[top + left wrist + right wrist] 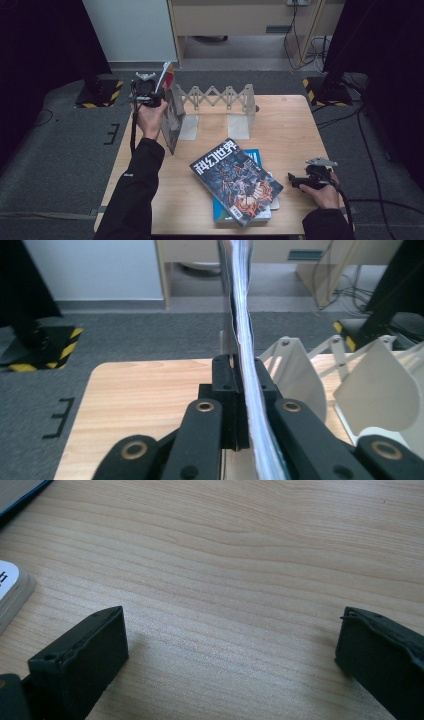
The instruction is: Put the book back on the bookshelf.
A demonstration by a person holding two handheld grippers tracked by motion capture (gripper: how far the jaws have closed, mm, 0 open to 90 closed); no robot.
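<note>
light: dim room, table lit evenly | shadows: soft | blur: slight

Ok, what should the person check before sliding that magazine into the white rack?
1. Left gripper shut on the upright magazine: ok.
2. Magazine standing at the left end of the white folding rack: ok.
3. Rack slots free of books: ok.
4. Right gripper open, resting on the wooden table, out of the way: ok.
5. Magazine's bottom edge seated in a slot: cannot tell.
6. Stack of magazines lying clear of the rack: ok.

Lab-like recording room, grey carpet, black drapes — hazard-striped stand bases
</note>
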